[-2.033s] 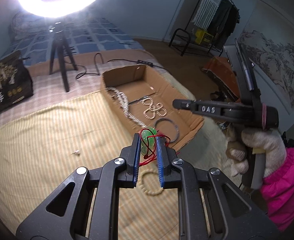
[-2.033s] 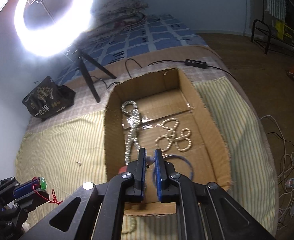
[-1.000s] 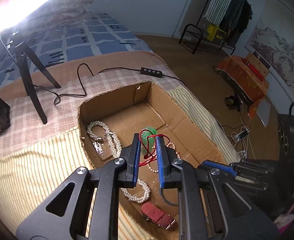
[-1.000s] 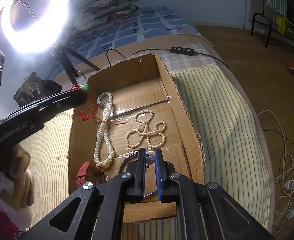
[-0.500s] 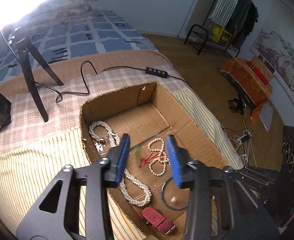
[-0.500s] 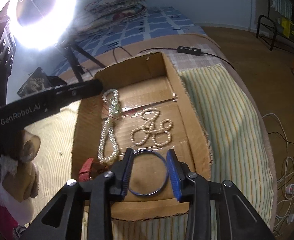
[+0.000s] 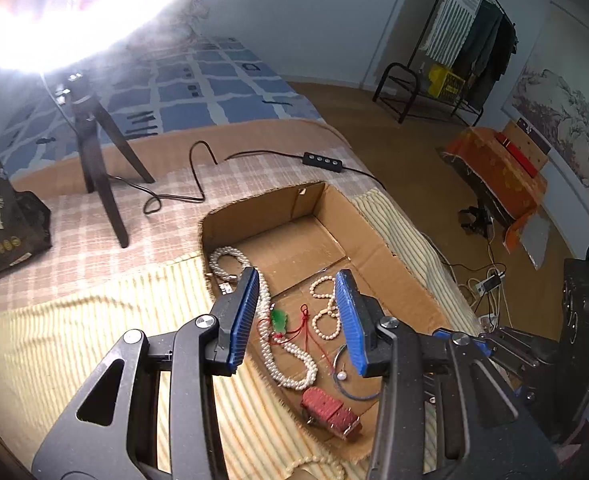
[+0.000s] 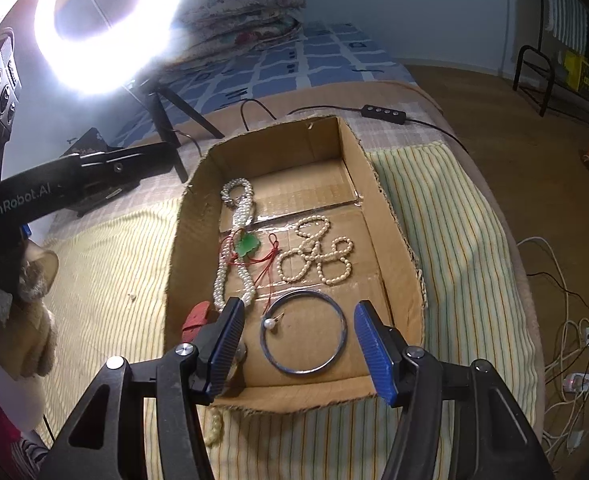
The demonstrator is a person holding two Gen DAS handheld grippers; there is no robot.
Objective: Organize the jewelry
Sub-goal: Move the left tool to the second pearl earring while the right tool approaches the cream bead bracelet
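Both grippers hang empty over the box [image 8: 390, 208] on the bed [image 8: 454, 216], and most of the jewelry already lies inside it. The left gripper [image 7: 298, 316] stands partly open with nothing between its pads; its jaws have just been opening, and the green pendant [image 8: 247, 245] on its red cord [image 8: 268, 264] now rests on the box floor, draped over the long pearl strand [image 8: 230, 272]. The right gripper [image 8: 300, 344] stands wide, its jaws also just opened; the pearl earring [image 8: 269, 323] lies inside the blue bangle [image 8: 303, 332] below it, touched by neither pad.

The main risk, as I judge it, is tangling. The cord crosses the strand and reaches toward the looped pearl necklace [image 8: 314, 256], so lifting any one later could drag the others. The earring is small and loose; a pad brushing the bangle could flick it under the strand or out of sight. The red piece [image 7: 330, 406] sits at the near left corner, close under the right gripper's left finger, and could be knocked. A beaded bracelet [image 7: 314, 466] lies on the bed just outside the near wall, and is easy to miss or push off the edge when reaching for it.

Both grippers point steeply down into the box, the left one reaching in from the left side. A gloved hand [image 8: 34, 320] holds it at the left edge of the right view.
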